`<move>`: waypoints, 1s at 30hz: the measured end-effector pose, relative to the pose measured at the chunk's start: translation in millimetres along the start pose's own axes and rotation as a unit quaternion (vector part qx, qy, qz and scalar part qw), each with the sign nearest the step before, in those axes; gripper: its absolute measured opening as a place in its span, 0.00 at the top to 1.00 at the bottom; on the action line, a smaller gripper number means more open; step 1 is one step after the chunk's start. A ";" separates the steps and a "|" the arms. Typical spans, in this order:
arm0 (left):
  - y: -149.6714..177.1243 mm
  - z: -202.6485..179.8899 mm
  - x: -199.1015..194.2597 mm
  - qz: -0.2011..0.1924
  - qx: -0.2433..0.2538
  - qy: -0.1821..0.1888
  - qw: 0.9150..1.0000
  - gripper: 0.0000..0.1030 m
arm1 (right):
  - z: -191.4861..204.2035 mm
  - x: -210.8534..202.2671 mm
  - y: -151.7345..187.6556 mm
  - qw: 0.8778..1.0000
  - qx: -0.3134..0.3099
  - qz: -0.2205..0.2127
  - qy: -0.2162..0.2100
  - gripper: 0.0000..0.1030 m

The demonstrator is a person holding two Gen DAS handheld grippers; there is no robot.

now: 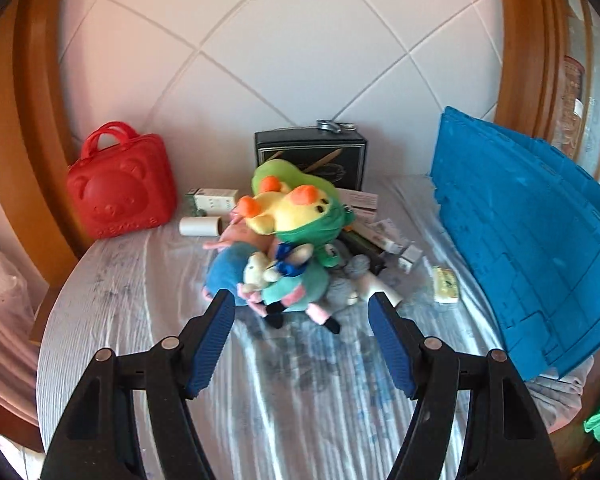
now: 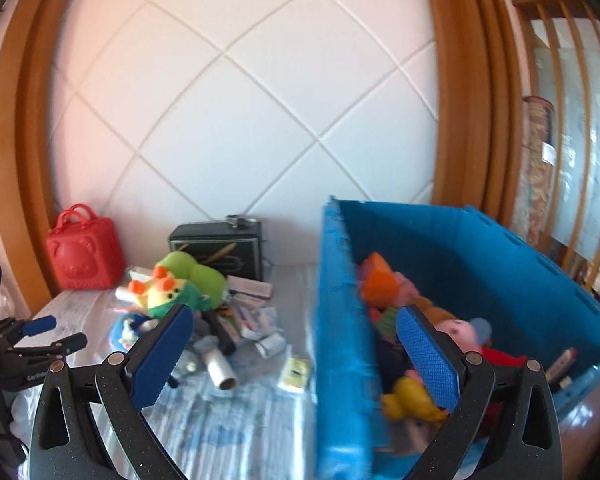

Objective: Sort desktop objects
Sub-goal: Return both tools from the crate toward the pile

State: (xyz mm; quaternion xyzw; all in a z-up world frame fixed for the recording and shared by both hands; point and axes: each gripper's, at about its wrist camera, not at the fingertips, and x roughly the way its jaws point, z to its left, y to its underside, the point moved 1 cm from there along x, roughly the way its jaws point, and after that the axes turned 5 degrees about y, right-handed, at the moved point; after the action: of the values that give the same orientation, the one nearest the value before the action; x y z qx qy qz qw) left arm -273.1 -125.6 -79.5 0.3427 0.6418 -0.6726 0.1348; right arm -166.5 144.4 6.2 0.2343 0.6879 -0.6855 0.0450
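With both sets of jaws standing wide and nothing between them, next grab looks like a plush off the heap.

Left gripper (image 1: 302, 312): empty, pads spread well apart, aimed down at the near edge of the plush pile (image 1: 284, 248) on the table (image 1: 140, 320). Pile dead ahead of the jaws, just beyond the fingertips, roughly centred in the gap. Not touching yet.

Right gripper (image 2: 294, 330): also empty and wide, straddling the near wall of the blue crate (image 2: 340, 320) (left finger over the table side, right finger over the crate's inside). Pile off to its left and further away. So left is the nearer hand, by a clear margin.

Nearest piece: teal-bodied plush (image 1: 296, 286), lying flat, pink feet with black tips towards the gripper, head end buried under the rest. Long axis appears to run roughly away from the jaws, slightly skewed to the right. Looks like a pinch across the body rather than along it; feet end is the free end.

On top: yellow chick plush (image 1: 284, 204) in a green hood, orange bits up, tilted left. Long axis hard to call (motion blur).

Destination likely the crate, to the right of the pile, already holding several plush toys (image 2: 404, 312).

Non-plush clutter mixed in behind: white roll (image 1: 200, 226), small boxes, black box (image 1: 310, 156), red bear case (image 1: 122, 188) at far left. Snag risk: neighbouring toys dragging along.
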 end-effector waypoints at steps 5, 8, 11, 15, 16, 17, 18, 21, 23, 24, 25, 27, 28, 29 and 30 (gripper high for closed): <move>20.5 77.1 15.6 0.029 -0.044 -0.015 0.999 0.33 | 70.0 31.5 -0.1 0.999 -0.021 0.029 -0.022 0.00; 32.1 113.1 28.7 0.047 -0.066 -0.023 0.996 0.33 | 105.2 53.3 3.4 0.998 -0.032 0.043 -0.024 0.00; 41.6 141.9 45.9 0.065 -0.084 -0.030 0.994 0.33 | 132.5 83.7 19.4 0.993 -0.044 0.095 -0.045 0.00; 45.6 166.1 69.3 0.087 -0.099 -0.038 0.991 0.33 | 158.7 119.5 44.1 0.985 -0.069 0.152 -0.047 0.00; 44.4 170.6 77.9 0.092 -0.102 -0.040 0.990 0.33 | 165.2 130.5 48.1 0.983 -0.079 0.162 -0.043 0.00; 42.3 173.2 86.7 0.098 -0.103 -0.042 0.989 0.33 | 168.5 138.1 50.3 0.981 -0.083 0.169 -0.043 0.00; 39.3 174.0 95.2 0.103 -0.104 -0.041 0.988 0.34 | 171.2 146.1 52.3 0.980 -0.085 0.176 -0.047 0.00; 28.5 168.7 119.8 0.111 -0.099 -0.028 0.988 0.33 | 176.8 172.4 56.8 0.974 -0.082 0.200 -0.067 0.00; 19.2 156.0 136.7 0.112 -0.086 -0.014 0.990 0.33 | 177.2 188.1 58.3 0.972 -0.081 0.208 -0.072 0.00; 14.7 147.2 146.0 0.115 -0.075 -0.009 0.991 0.33 | 175.7 197.6 59.9 0.971 -0.079 0.214 -0.071 0.00; 10.5 137.5 156.2 0.117 -0.062 -0.003 0.991 0.33 | 172.8 206.5 61.6 0.970 -0.077 0.219 -0.068 0.00; 1.9 119.0 175.6 0.124 -0.033 0.011 0.992 0.33 | 163.9 225.8 67.7 0.968 -0.073 0.232 -0.056 0.00; -1.8 110.9 185.2 0.126 -0.020 0.016 0.992 0.33 | 157.9 234.5 71.8 0.967 -0.070 0.238 -0.050 0.00; -5.5 105.3 193.1 0.125 -0.013 0.017 0.992 0.33 | 149.9 243.8 77.4 0.966 -0.063 0.246 -0.043 0.00; -9.7 100.7 201.4 0.124 -0.010 0.019 0.992 0.33 | 144.8 249.4 81.5 0.966 -0.059 0.250 -0.040 0.00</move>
State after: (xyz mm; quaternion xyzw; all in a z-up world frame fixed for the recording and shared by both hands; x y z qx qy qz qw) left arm -455.0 -168.4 -205.6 0.4310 0.6038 -0.6375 0.2078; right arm -393.8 65.7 -172.6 0.3683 0.6439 -0.6197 0.2565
